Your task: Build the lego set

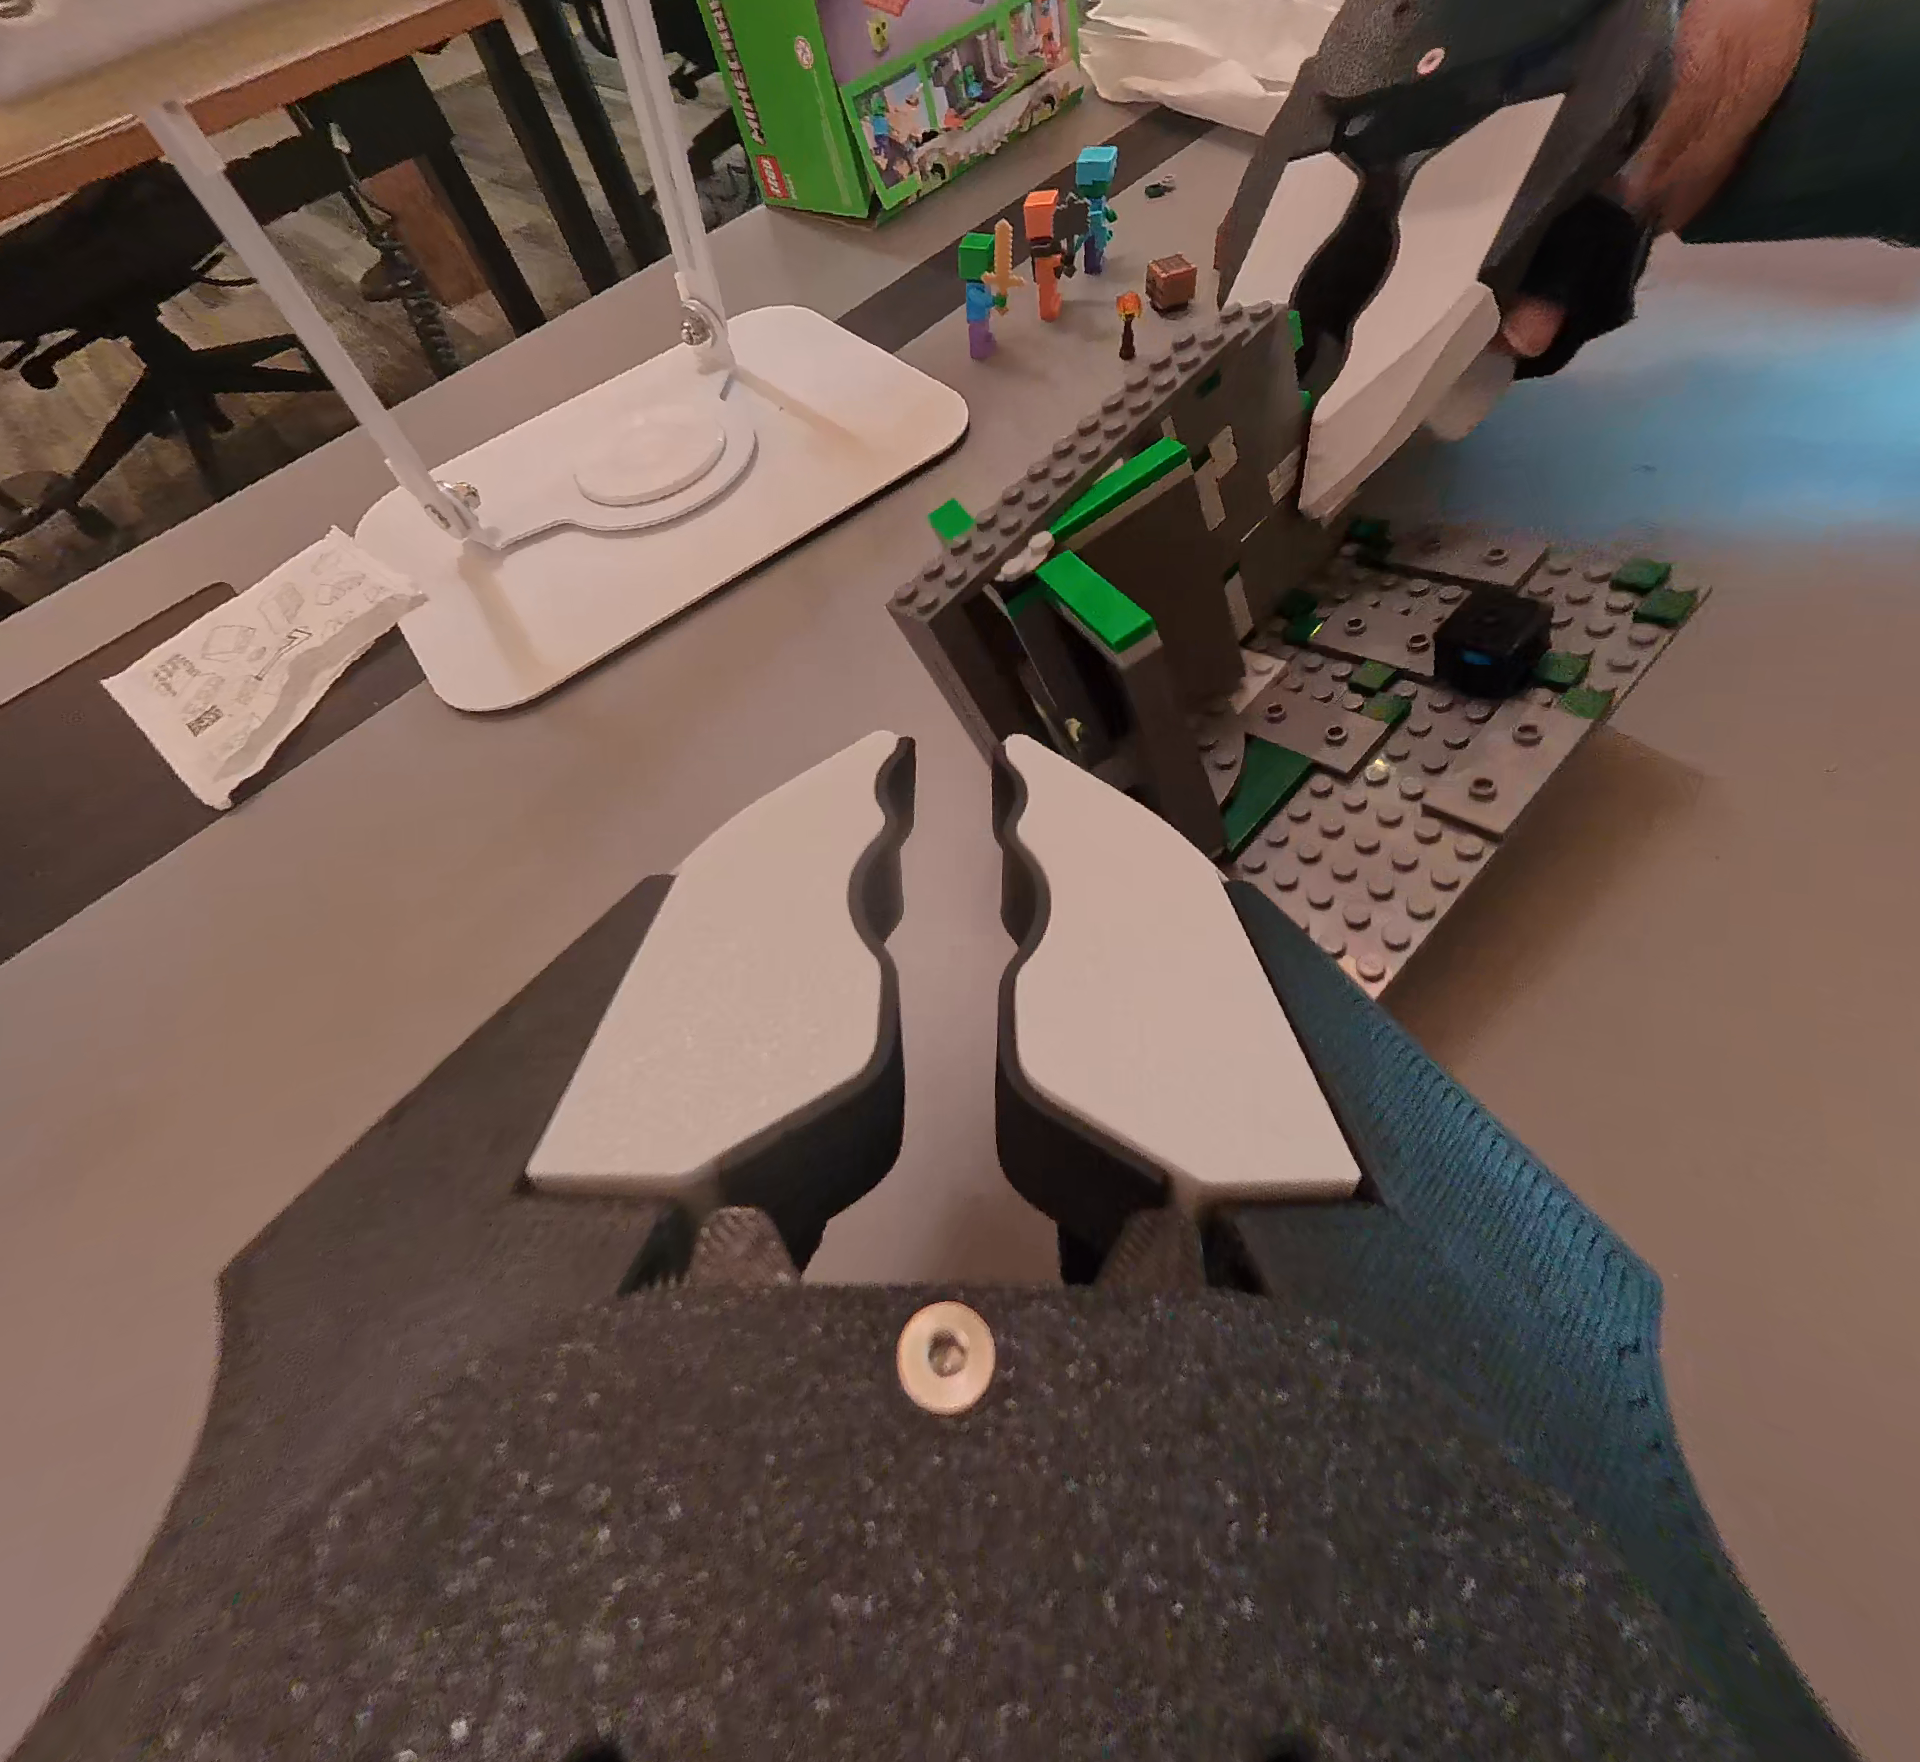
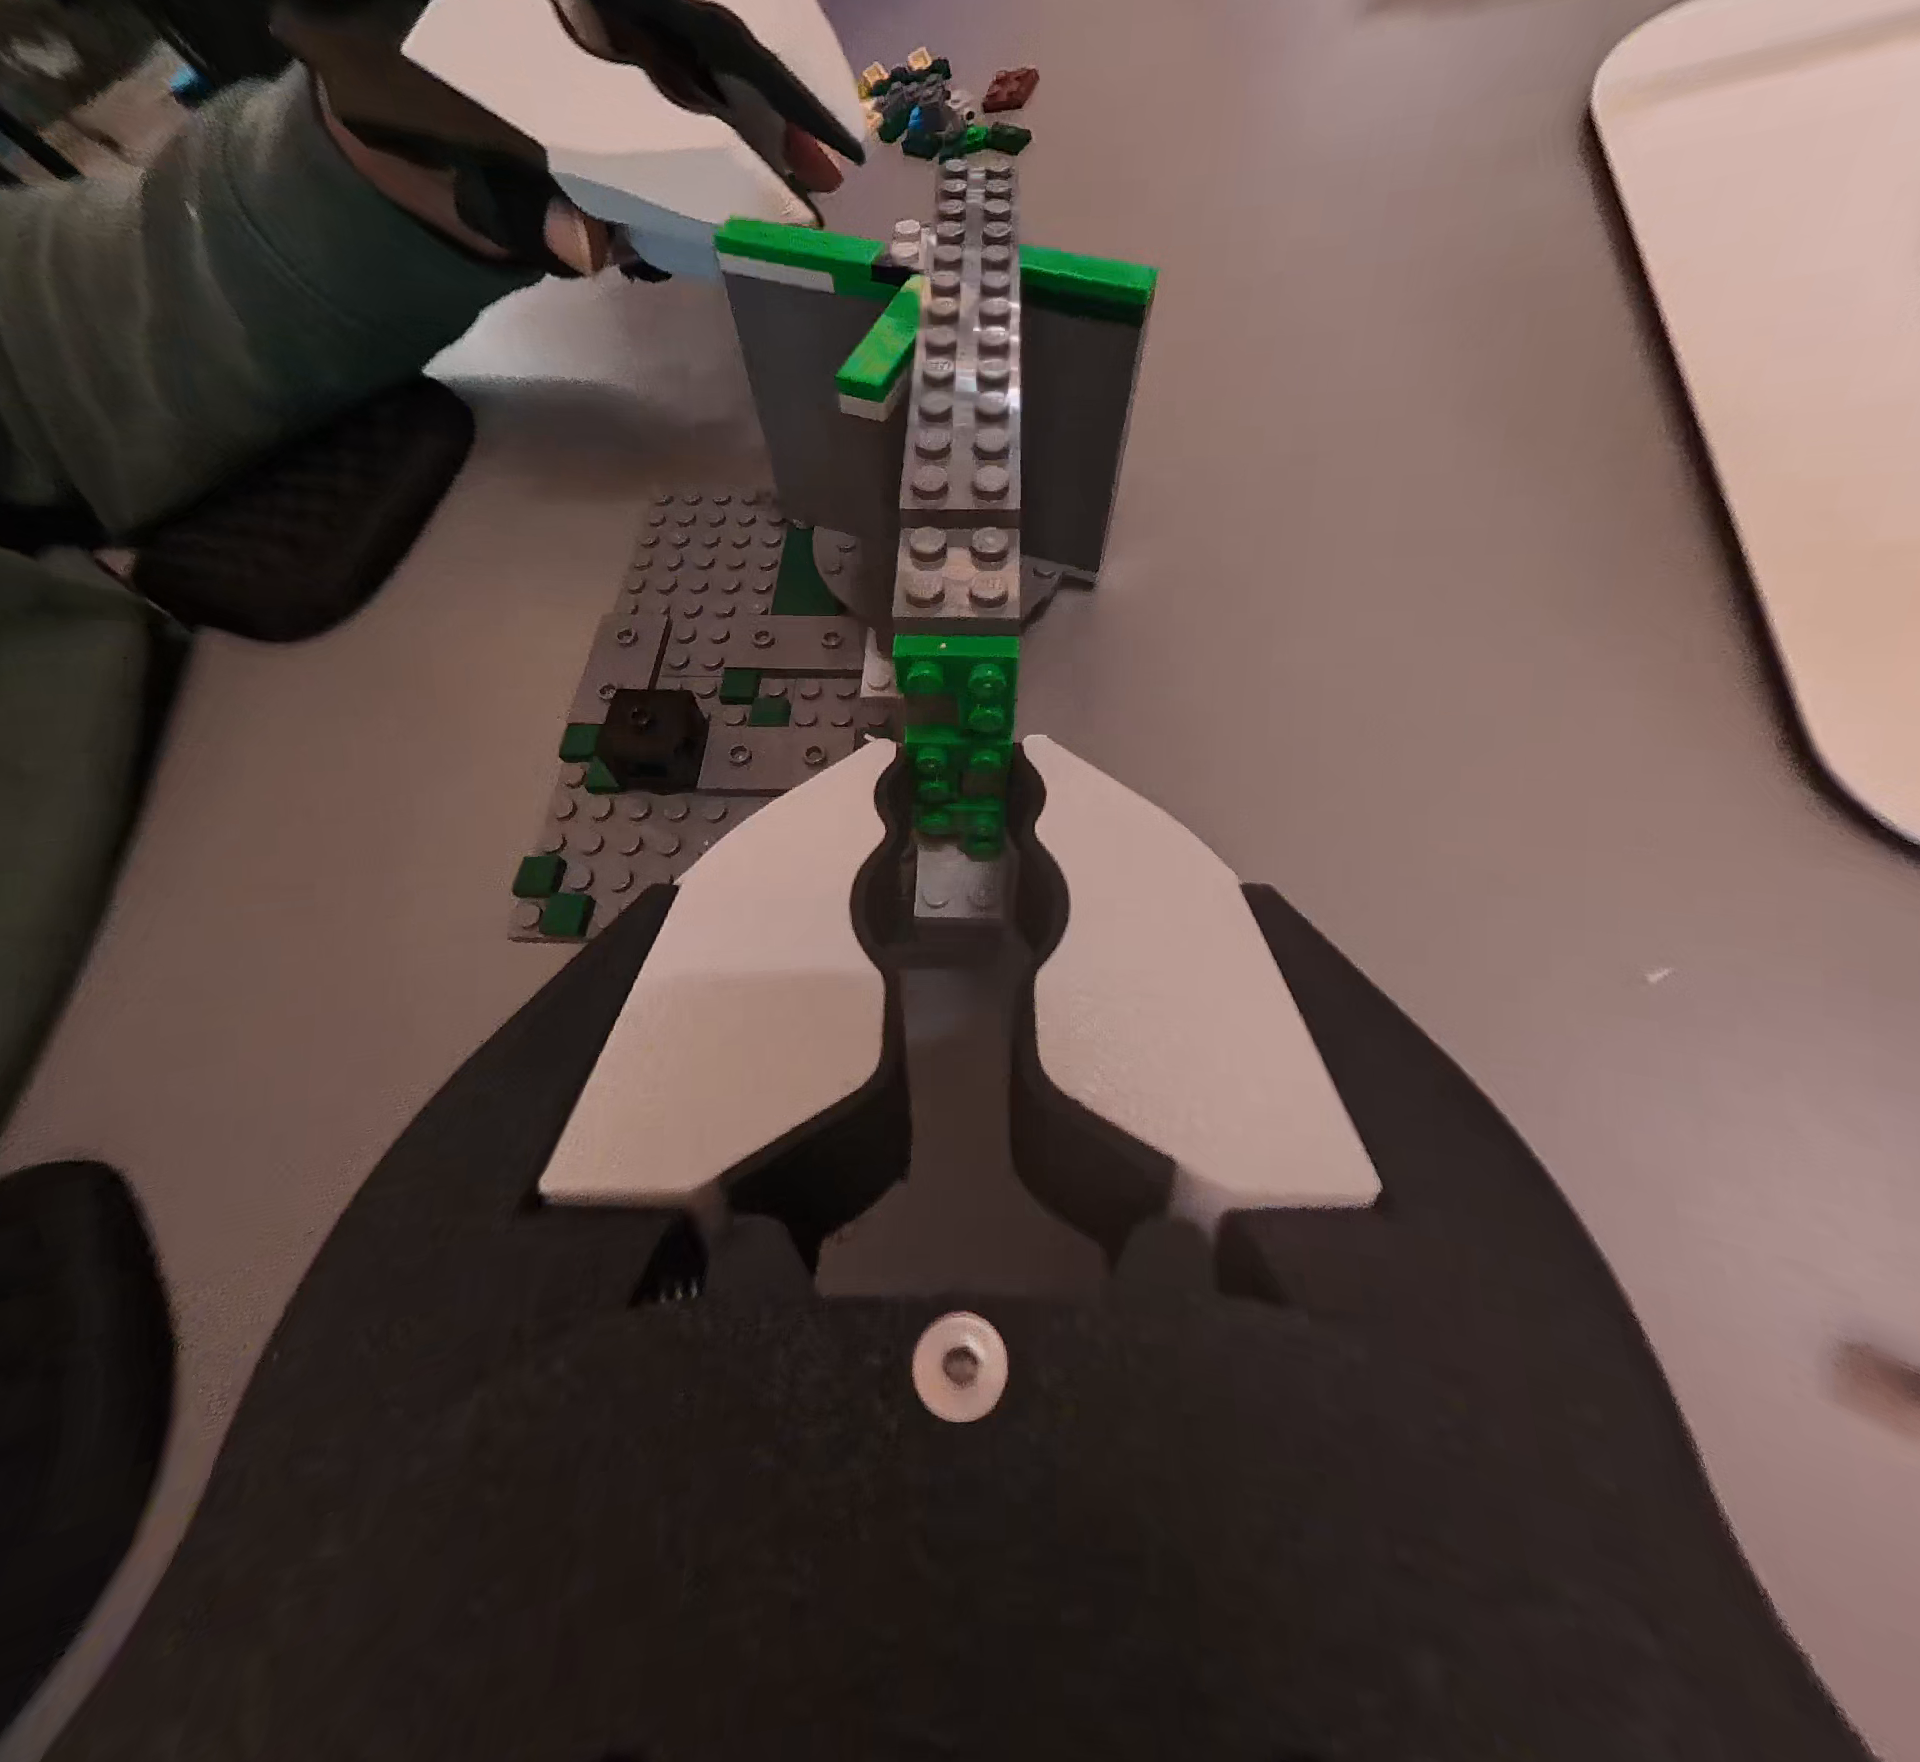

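A dark grey lego wall (image 1: 1101,507) with a studded top and green pieces stands at the edge of a grey baseplate (image 1: 1382,839). A black cube (image 1: 1491,647) sits on the plate. My right gripper (image 2: 956,777) is shut on the wall's green-and-grey top strip (image 2: 961,424); it also shows in the left wrist view (image 1: 1273,382), at the wall's far end. My left gripper (image 1: 951,756) is empty, with a narrow gap between its fingers, just left of the wall's near end. It shows in the right wrist view (image 2: 821,174) beside the wall's far corner.
Three minifigures (image 1: 1039,258) and a brown block (image 1: 1172,284) stand behind the wall. A green lego box (image 1: 894,19), crumpled white paper (image 1: 1205,39), a white stand base (image 1: 675,507) and a paper bag (image 1: 260,663) lie on the grey table. Loose pieces (image 2: 935,107) lie past the wall. My right fingertips sit around 12 cm from my left ones.
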Motion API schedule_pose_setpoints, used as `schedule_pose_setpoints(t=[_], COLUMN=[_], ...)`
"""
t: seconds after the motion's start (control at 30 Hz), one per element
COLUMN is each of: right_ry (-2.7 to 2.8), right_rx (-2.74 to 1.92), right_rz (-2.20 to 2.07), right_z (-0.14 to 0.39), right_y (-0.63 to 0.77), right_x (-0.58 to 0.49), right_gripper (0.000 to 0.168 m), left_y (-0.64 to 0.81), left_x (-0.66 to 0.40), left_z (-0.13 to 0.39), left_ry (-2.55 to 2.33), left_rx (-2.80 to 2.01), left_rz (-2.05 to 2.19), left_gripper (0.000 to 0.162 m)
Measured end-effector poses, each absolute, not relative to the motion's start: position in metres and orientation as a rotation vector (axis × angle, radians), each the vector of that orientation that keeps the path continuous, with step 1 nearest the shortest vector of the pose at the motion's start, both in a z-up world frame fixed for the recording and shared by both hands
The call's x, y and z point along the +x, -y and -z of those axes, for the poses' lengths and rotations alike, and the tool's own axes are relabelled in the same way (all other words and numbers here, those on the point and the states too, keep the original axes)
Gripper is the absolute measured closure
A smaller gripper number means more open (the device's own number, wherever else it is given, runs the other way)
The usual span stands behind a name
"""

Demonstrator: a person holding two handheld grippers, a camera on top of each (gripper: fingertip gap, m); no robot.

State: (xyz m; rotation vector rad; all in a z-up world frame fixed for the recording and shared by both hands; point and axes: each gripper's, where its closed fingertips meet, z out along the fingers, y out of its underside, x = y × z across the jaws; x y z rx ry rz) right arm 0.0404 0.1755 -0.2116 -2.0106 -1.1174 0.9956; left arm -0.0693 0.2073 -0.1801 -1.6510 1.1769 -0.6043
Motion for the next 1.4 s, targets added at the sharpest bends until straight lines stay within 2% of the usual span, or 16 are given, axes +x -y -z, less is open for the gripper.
schedule_pose_setpoints(t=[0.4, 0.7, 0.87, 1.1, 1.2, 1.4], right_ry=[1.270, 1.134, 1.160, 1.348, 1.444, 1.563], right_rx=[-1.880, -1.913, -1.903, -1.979, -2.011, -2.077], right_rz=[-0.688, -0.500, -0.502, -0.448, -0.405, -0.354], right_z=[0.224, 0.202, 0.202, 0.234, 0.240, 0.243], right_y=[-0.175, -0.165, -0.125, -0.118, -0.119, -0.120], right_x=[0.042, 0.060, 0.046, 0.011, 0.005, 0.004], right_gripper=[0.150, 0.131, 0.140, 0.140, 0.141, 0.151], left_y=[-0.198, -0.189, -0.184, -0.161, -0.130, -0.115], left_x=[-0.061, -0.057, -0.055, -0.047, -0.044, -0.042], left_z=[0.189, 0.187, 0.176, 0.178, 0.190, 0.229], left_ry=[-1.244, -1.298, -1.303, -1.424, -1.609, -1.829], left_rx=[-1.648, -1.603, -1.539, -1.466, -1.432, -1.492], left_rz=[0.606, 0.605, 0.629, 0.693, 0.788, 0.651], left_gripper=[0.148, 0.149, 0.150, 0.153, 0.155, 0.151])
